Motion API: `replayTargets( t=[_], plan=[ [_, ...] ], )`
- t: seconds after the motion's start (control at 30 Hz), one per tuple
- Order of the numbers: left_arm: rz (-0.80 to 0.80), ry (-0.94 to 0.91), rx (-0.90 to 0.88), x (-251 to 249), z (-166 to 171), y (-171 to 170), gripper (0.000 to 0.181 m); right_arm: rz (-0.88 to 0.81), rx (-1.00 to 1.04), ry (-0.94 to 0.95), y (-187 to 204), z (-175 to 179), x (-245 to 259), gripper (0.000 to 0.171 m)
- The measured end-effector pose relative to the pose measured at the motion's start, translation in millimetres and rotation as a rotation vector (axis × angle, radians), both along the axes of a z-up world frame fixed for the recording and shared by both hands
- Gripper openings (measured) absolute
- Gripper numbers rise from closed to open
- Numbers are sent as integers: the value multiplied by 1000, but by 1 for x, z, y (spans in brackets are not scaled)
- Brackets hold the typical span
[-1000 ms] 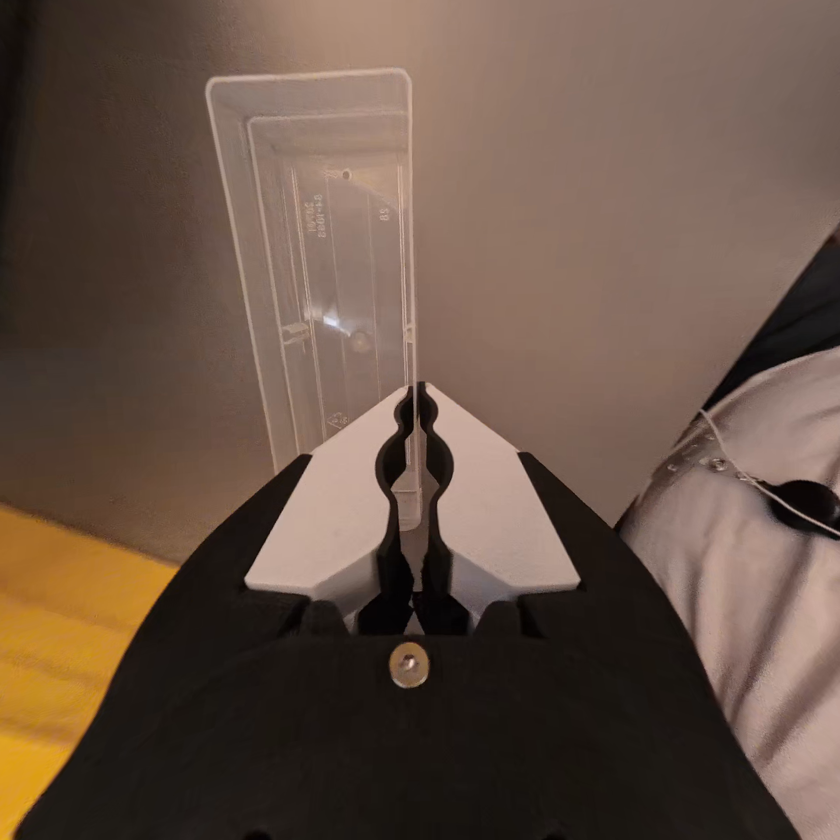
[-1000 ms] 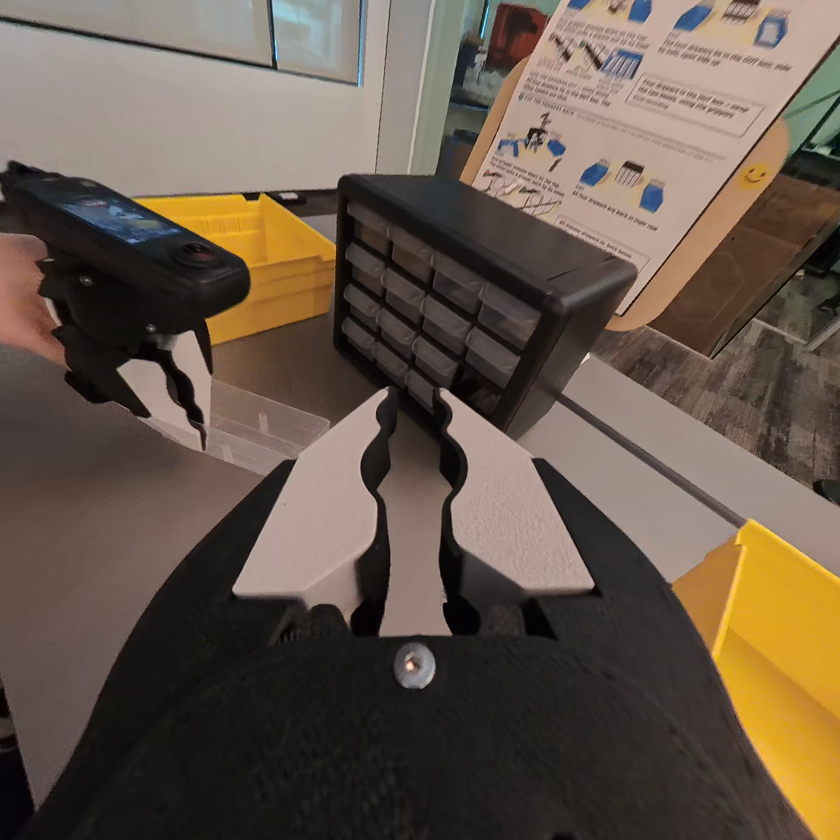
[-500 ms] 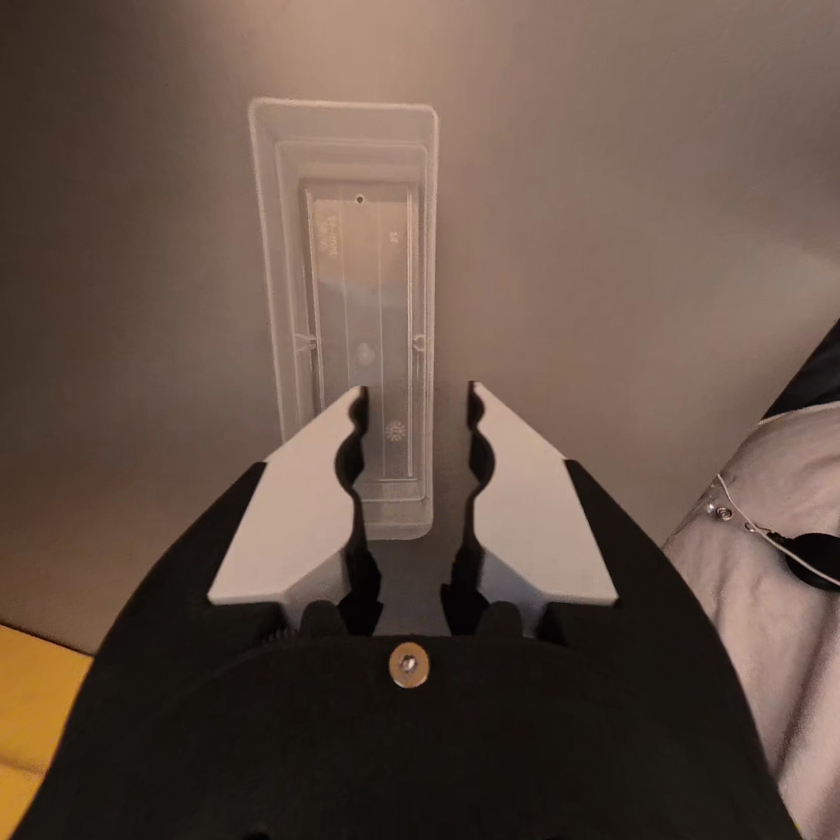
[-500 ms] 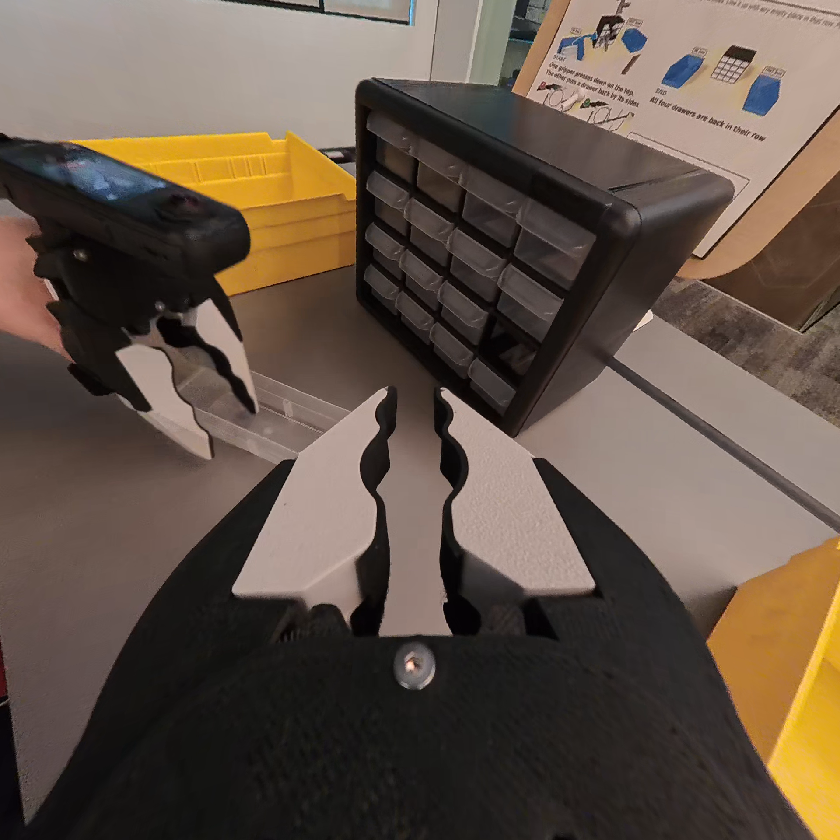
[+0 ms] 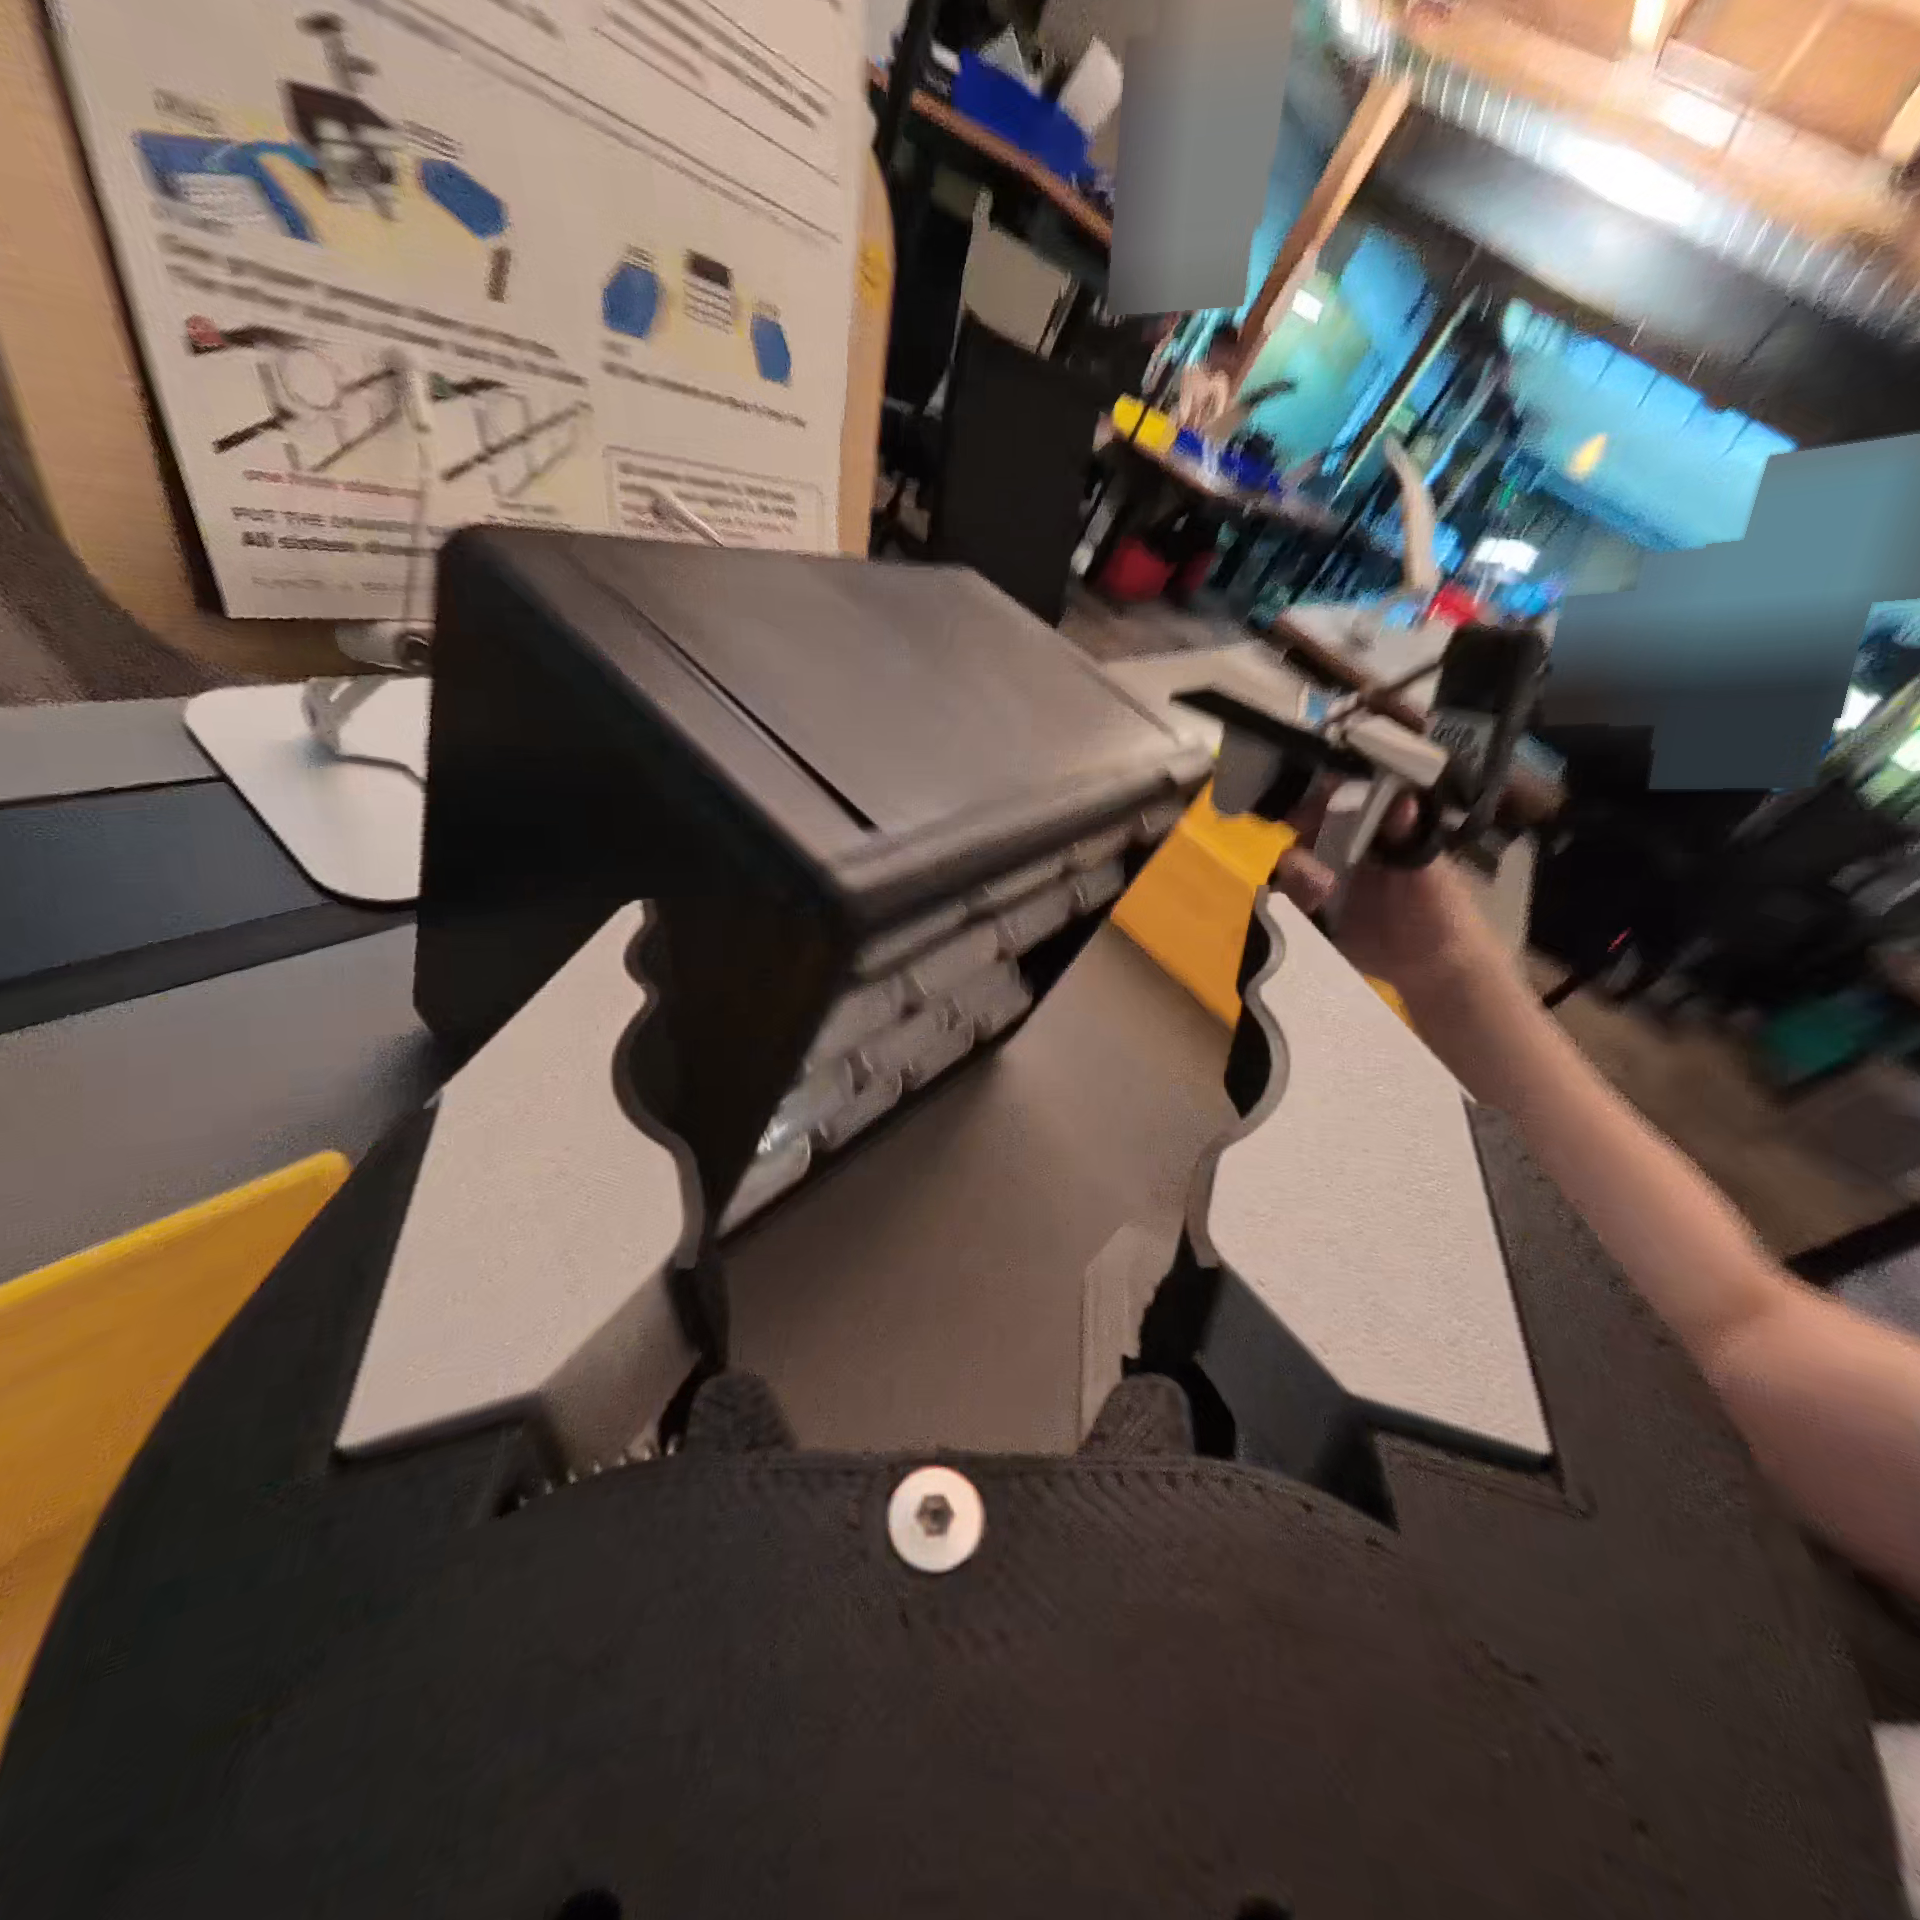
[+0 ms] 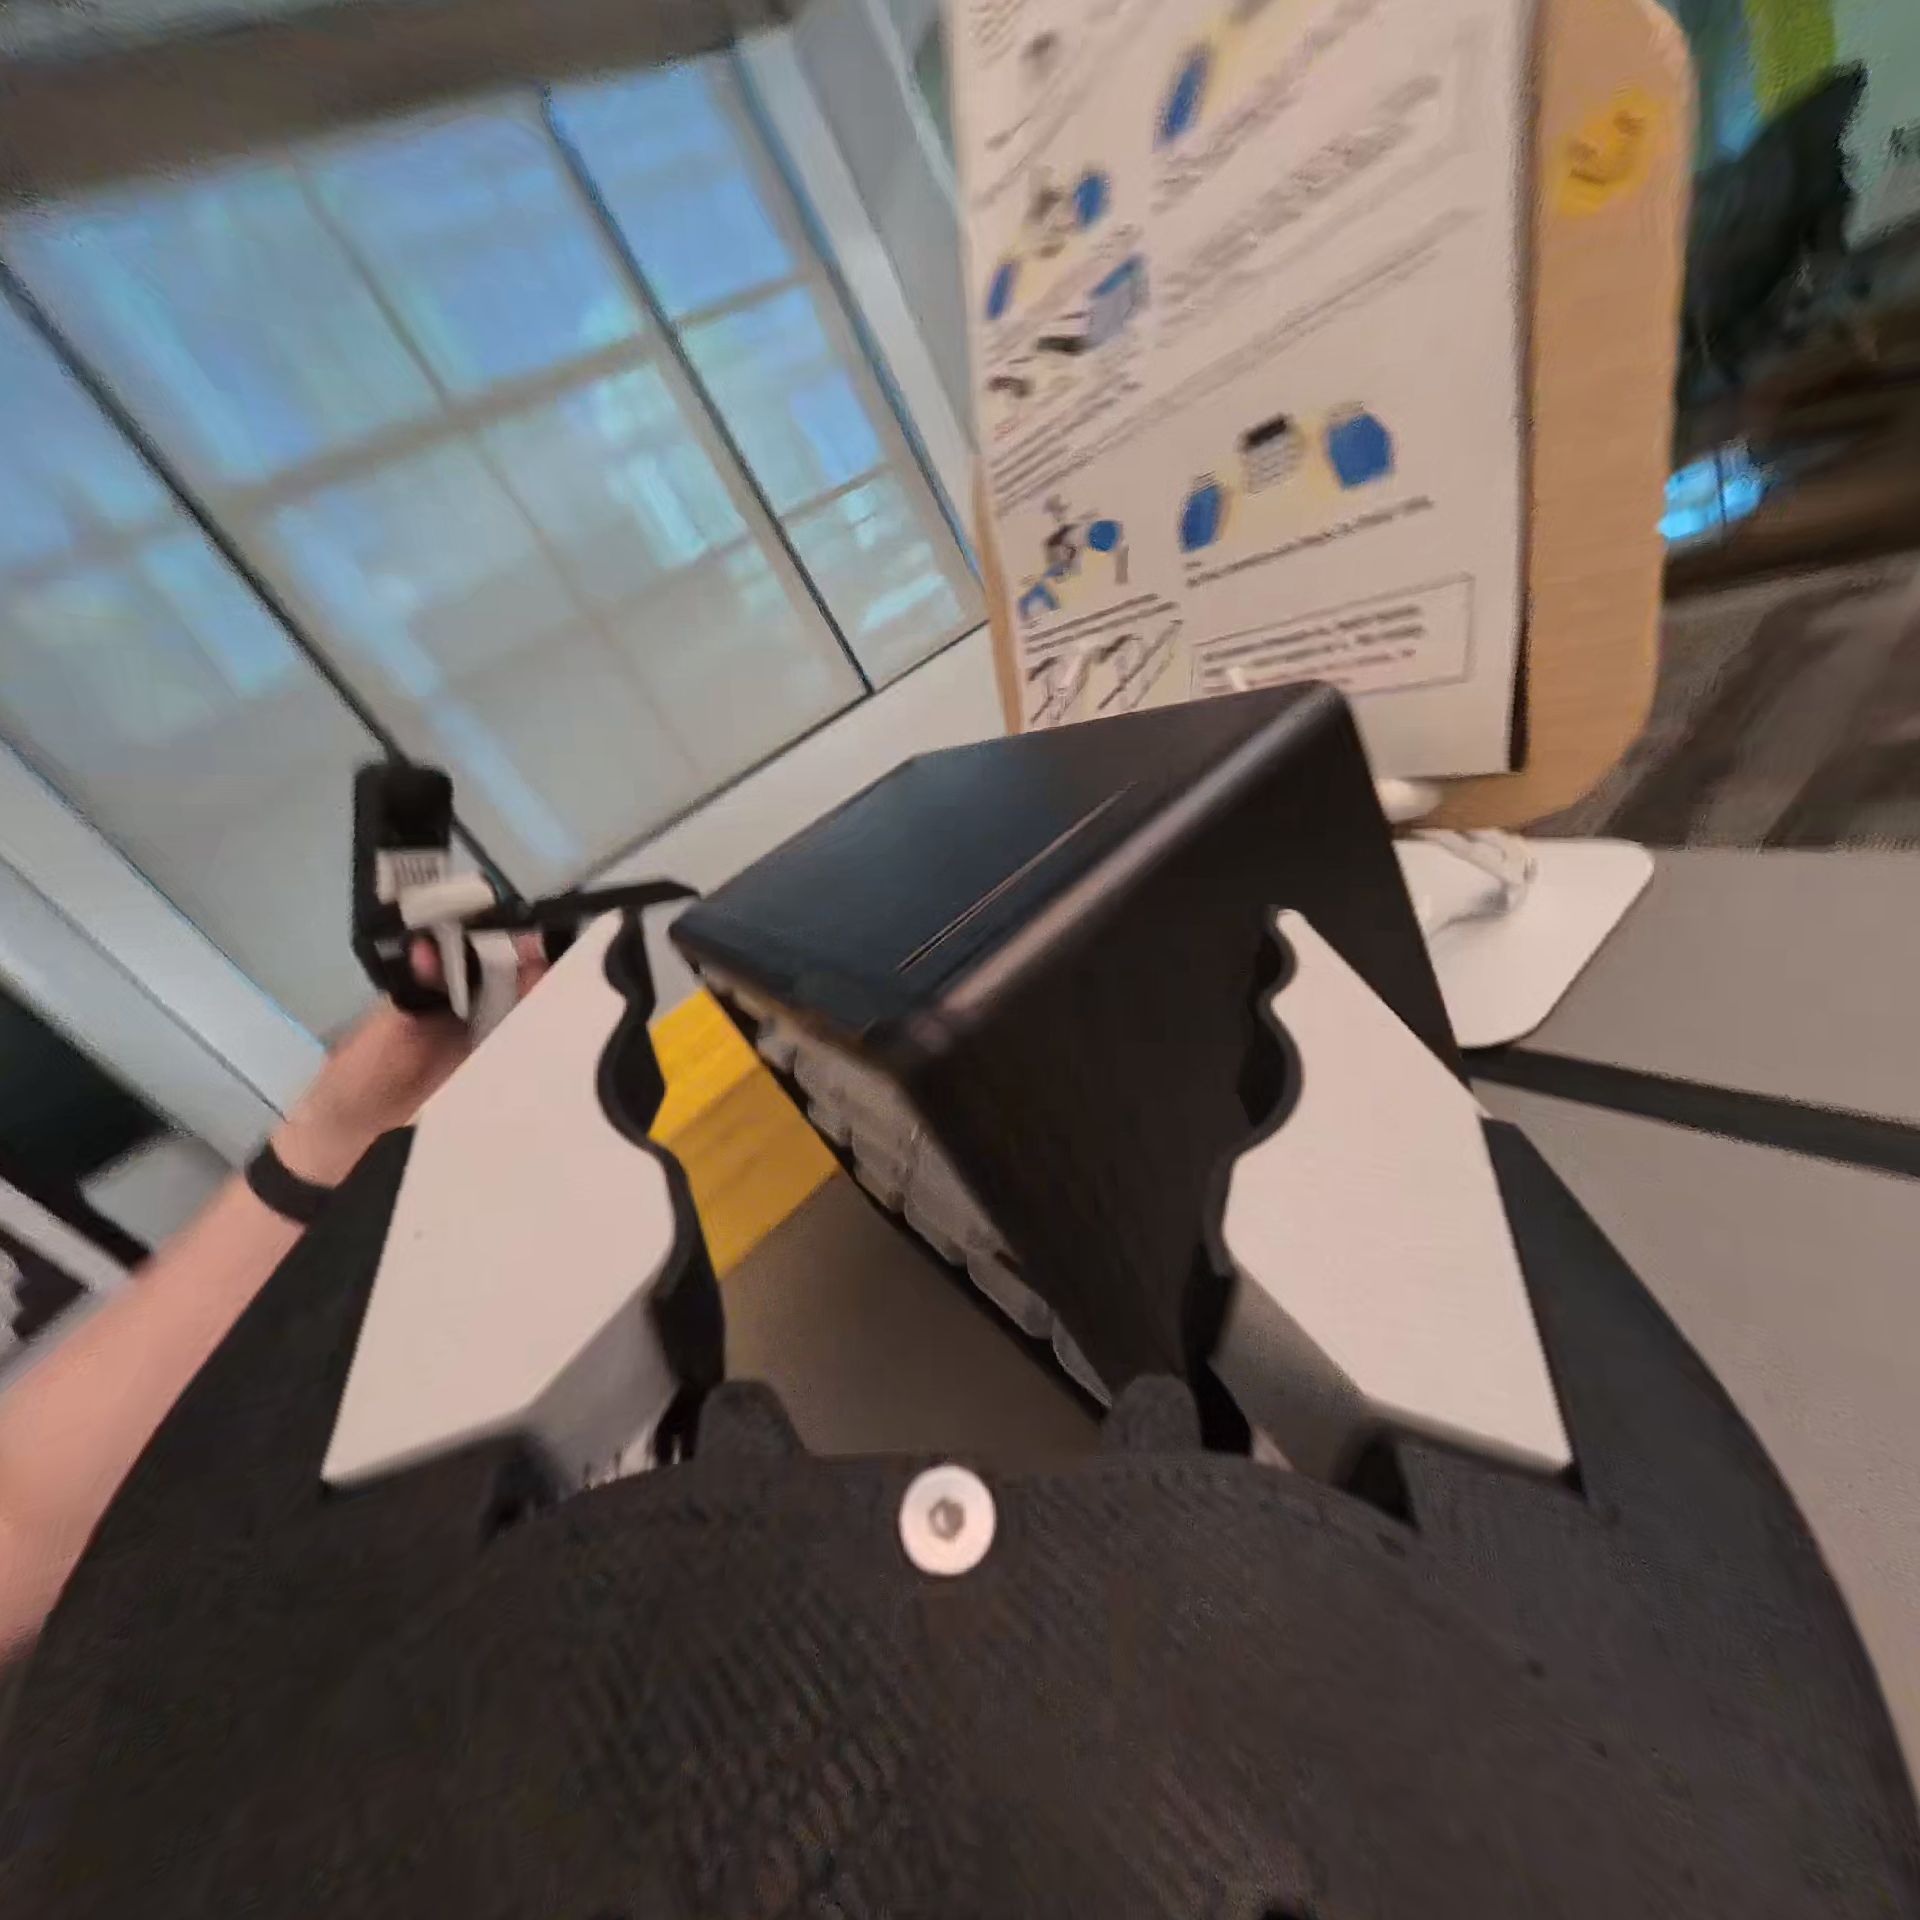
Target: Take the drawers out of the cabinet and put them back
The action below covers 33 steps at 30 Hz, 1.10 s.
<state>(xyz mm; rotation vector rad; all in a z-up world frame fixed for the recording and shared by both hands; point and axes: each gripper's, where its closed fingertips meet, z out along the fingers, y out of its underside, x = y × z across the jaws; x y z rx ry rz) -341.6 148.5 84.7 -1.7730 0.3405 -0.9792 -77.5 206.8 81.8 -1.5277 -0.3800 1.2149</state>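
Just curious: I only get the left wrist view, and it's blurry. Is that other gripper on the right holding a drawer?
Observer: No. The right wrist view shows the right gripper wide open and empty, facing the black cabinet.
Operator: What's behind my own gripper?
Observer: A wall of large windows, beyond the left gripper.
Operator: Anything on the arm holding it?
Observer: A black wristband.
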Motion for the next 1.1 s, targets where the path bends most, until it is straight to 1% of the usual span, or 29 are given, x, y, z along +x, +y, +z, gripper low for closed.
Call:
replayTargets(
  t=[0.03,0.07,0.1,0.13,0.17,0.2,0.23,0.3,0.33,0.37,0.43,0.5,0.53,0.57,0.6,0.63,0.73,1.1],
  plan=[
    [37,-41,-51,-7,-2,17,113,-16,-83,33,15,-3,1,117],
    [55,-80,-109,-9,-6,30,126,-10,-155,58,25,-6,-1,121],
    [46,-111,-165,-7,-10,39,126,15,-228,64,32,-11,-6,125],
    [32,-128,-225,-3,-16,47,123,30,-328,28,38,-22,-11,124],
    [12,-133,-280,3,-22,53,122,39,-424,-30,43,-35,-14,122],
    [-18,-130,-336,11,-28,57,121,61,-473,-68,45,-42,-19,118],
    [-52,-128,-395,19,-34,59,119,82,-512,-92,47,-46,-25,116],
    [-90,-123,-495,29,-42,63,122,124,-588,-135,47,-53,-34,112],
    [-80,-117,-515,28,-44,68,123,152,-609,-159,46,-55,-39,112],
    [-66,-111,-532,25,-47,72,120,172,-634,-193,44,-59,-42,109],
    [-79,-117,-579,24,-54,76,117,202,-691,-244,40,-66,-47,110],
    [-81,-124,-623,23,-61,79,113,201,-712,-264,41,-67,-47,108],
    [-79,-124,-631,22,-64,80,106,209,-723,-274,41,-68,-47,108],
    [-85,-114,-646,20,-67,80,105,220,-746,-281,40,-70,-47,108],
    [-93,-109,-670,20,-69,79,99,227,-762,-281,40,-70,-48,109],
    [-100,-114,-689,20,-71,78,102,234,-764,-292,39,-70,-48,108],
    [-103,-99,-695,21,-71,78,102,231,-765,-308,39,-69,-47,106],
    [-102,-53,-720,29,-73,78,105,234,-761,-308,39,-69,-41,106]
  ],
)
